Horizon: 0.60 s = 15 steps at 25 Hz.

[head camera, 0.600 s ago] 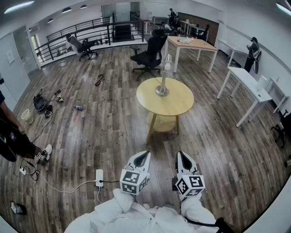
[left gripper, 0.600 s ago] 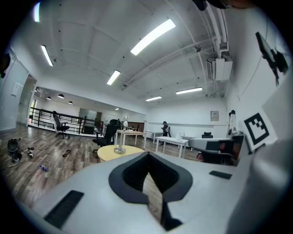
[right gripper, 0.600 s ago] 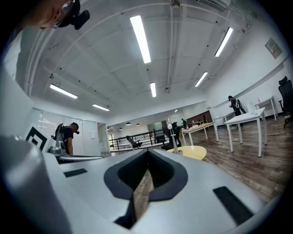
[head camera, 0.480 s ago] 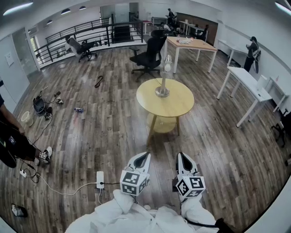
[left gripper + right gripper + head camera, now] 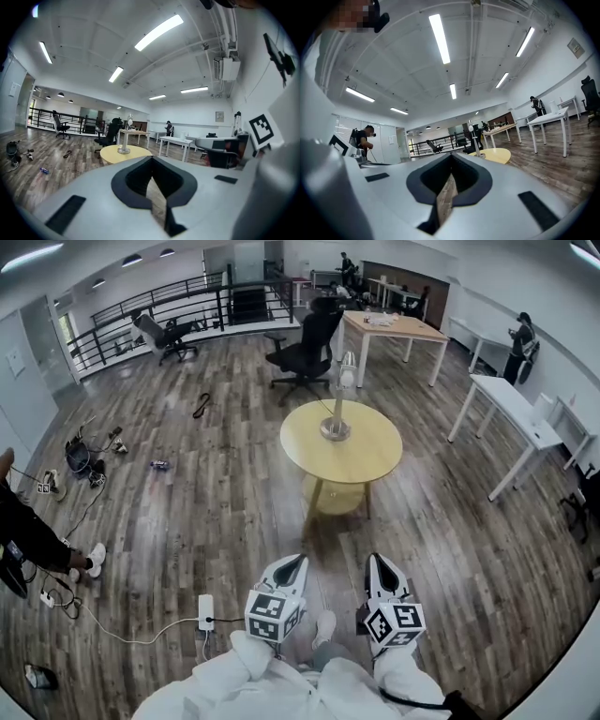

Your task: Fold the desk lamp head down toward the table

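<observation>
The desk lamp [image 5: 338, 399] stands upright on the round yellow table [image 5: 361, 457] in the middle of the room, its silver base on the tabletop and its head [image 5: 346, 366] raised. Both grippers are held low and close to my body, far short of the table. My left gripper [image 5: 296, 562] is shut with nothing in it. My right gripper [image 5: 376, 561] is shut and empty too. The left gripper view has the lamp [image 5: 125, 137] small on the table [image 5: 115, 153], beyond the gripper [image 5: 151, 159]. The right gripper view shows the lamp [image 5: 476, 138] past the gripper [image 5: 451, 157].
A black office chair [image 5: 305, 348] and a wooden desk [image 5: 394, 332] stand behind the table. White desks [image 5: 511, 413] line the right wall. A power strip [image 5: 204, 607] and cables lie on the floor at left, near a person [image 5: 23, 535].
The person at the left has shifted and raised a foot. A shoe now shows between my sleeves at the bottom. Both grippers stay where they were.
</observation>
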Each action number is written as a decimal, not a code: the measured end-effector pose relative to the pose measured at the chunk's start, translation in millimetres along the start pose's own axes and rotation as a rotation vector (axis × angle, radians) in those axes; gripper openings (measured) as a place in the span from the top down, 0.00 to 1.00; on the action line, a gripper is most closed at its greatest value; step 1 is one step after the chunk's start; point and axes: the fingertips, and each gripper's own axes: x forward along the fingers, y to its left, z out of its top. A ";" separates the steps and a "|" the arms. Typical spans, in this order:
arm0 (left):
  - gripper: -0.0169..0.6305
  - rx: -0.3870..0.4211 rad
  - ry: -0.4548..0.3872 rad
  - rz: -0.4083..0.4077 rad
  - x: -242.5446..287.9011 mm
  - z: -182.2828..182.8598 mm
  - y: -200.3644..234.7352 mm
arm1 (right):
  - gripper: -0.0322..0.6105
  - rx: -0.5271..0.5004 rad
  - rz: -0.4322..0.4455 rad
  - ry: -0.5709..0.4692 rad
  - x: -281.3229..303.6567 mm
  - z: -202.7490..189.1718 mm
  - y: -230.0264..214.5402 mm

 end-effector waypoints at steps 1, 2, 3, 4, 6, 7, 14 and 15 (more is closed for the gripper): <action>0.97 -0.003 0.004 0.003 3.9 -0.3 3.5 | 0.93 0.003 0.000 -0.002 4.7 0.5 -1.9; 0.97 -0.004 0.008 0.008 8.1 -0.4 6.8 | 0.93 0.002 0.002 -0.001 9.8 0.6 -3.9; 0.97 -0.002 0.012 0.013 12.9 -0.4 9.6 | 0.93 0.001 0.005 0.002 15.3 0.4 -6.3; 0.97 0.001 0.015 0.018 18.5 -0.3 12.5 | 0.93 0.001 0.008 0.004 21.3 -0.1 -9.3; 0.97 0.009 0.023 0.029 31.7 -0.5 19.3 | 0.93 0.005 0.011 0.006 35.2 -1.1 -16.3; 0.97 0.011 0.027 0.034 39.4 -0.6 23.3 | 0.93 0.008 0.013 0.006 43.3 -1.3 -20.0; 0.97 0.018 0.042 0.051 119.4 12.5 47.0 | 0.93 0.007 0.041 0.021 113.6 5.0 -63.4; 0.97 0.015 0.045 0.052 131.7 14.9 50.2 | 0.93 0.011 0.038 0.026 123.9 5.8 -71.7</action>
